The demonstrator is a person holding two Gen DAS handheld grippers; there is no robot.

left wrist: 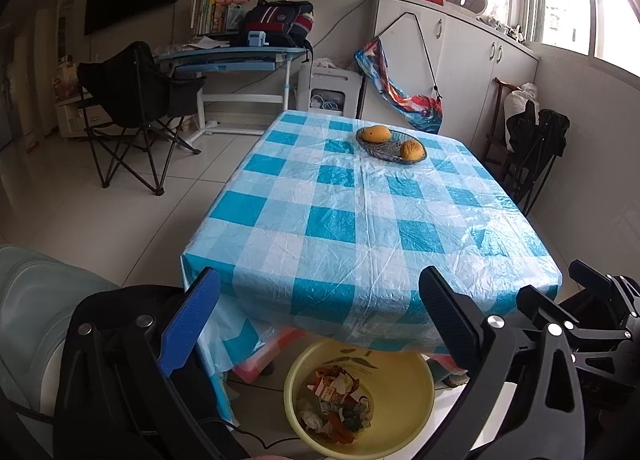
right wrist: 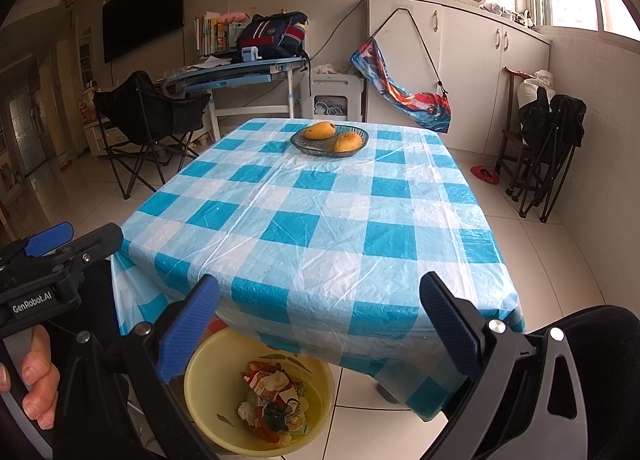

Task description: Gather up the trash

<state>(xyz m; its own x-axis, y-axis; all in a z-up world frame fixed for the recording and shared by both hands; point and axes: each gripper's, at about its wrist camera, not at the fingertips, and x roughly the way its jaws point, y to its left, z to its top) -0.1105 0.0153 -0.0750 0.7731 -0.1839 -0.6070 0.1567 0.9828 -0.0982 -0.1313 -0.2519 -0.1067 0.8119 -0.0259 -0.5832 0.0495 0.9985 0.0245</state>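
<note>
A yellow bin [left wrist: 416,416] stands on the floor under the near edge of the table, also in the right wrist view [right wrist: 200,412]. Paper scraps, wrappers and peel [left wrist: 338,408] lie in it, also seen from the right [right wrist: 272,404]. My left gripper [left wrist: 320,300] is open and empty, held above the bin at the table's front edge. My right gripper [right wrist: 320,300] is open and empty, beside the left one [right wrist: 60,252], over the same edge. The blue-and-white checked tablecloth [left wrist: 360,211] shows no loose trash.
A glass dish [left wrist: 390,145] with two mangoes [left wrist: 376,134] sits at the table's far end. A black folding chair [left wrist: 136,107] and a desk [left wrist: 240,55] stand at the back left. Folded chairs [right wrist: 548,147] lean on the right wall. White cabinets [left wrist: 460,59] stand behind.
</note>
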